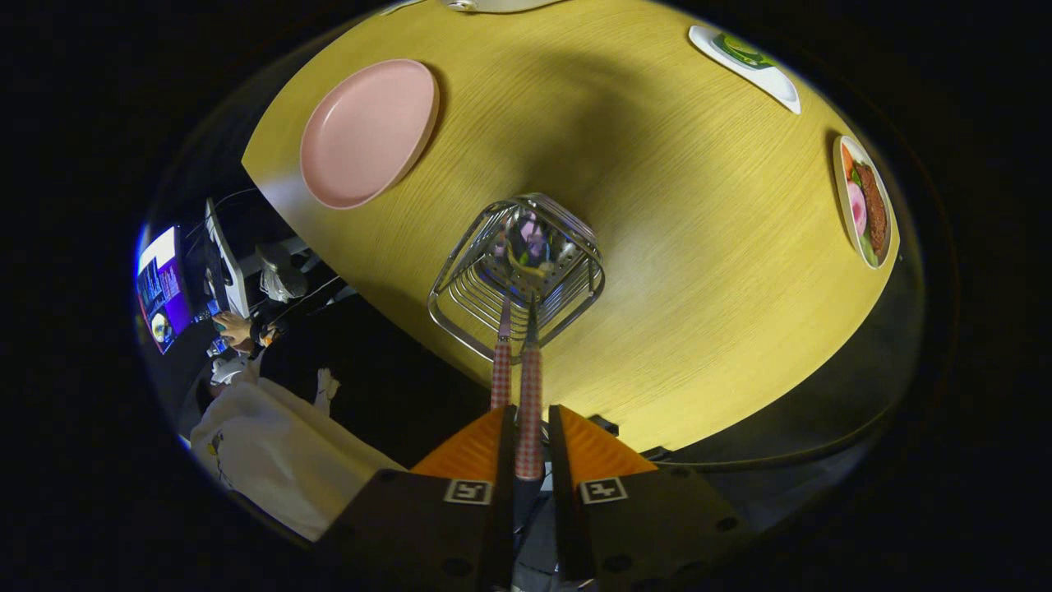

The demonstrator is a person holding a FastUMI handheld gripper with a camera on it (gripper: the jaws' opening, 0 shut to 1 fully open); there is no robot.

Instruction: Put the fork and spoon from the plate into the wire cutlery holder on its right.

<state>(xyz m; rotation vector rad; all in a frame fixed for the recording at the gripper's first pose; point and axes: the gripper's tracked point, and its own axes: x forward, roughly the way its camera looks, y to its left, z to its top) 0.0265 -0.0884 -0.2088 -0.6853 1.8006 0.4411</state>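
1. Claw [526, 448]: orange fingers [468, 448] close together, one red-checked utensil handle [529, 411] between them. I cannot tell whether both fingers press on it; a thin gap may show on the right.
2. Second checked handle [500, 374]: just left of the first, leaning out past the left finger, its lower end down in the holder. I cannot tell fork from spoon; both heads are lost in the wire.
3. Wire cutlery holder [516, 275]: standing on the tabletop [699, 271] just ahead of the fingers, seen from above. Both handles run down into it.
4. Pink plate [367, 131]: beyond the holder and to its left, bare, no cutlery left on it.
5. Other items: two small dishes of food [865, 201] [744, 66] well apart on the far right of the tabletop; a person's hand [236, 329] at a desk off the tabletop's edge.
6. Progress, as I judge it: one utensil deposited; the second is entering the holder and remains to be let go. After release, I count the task complete.
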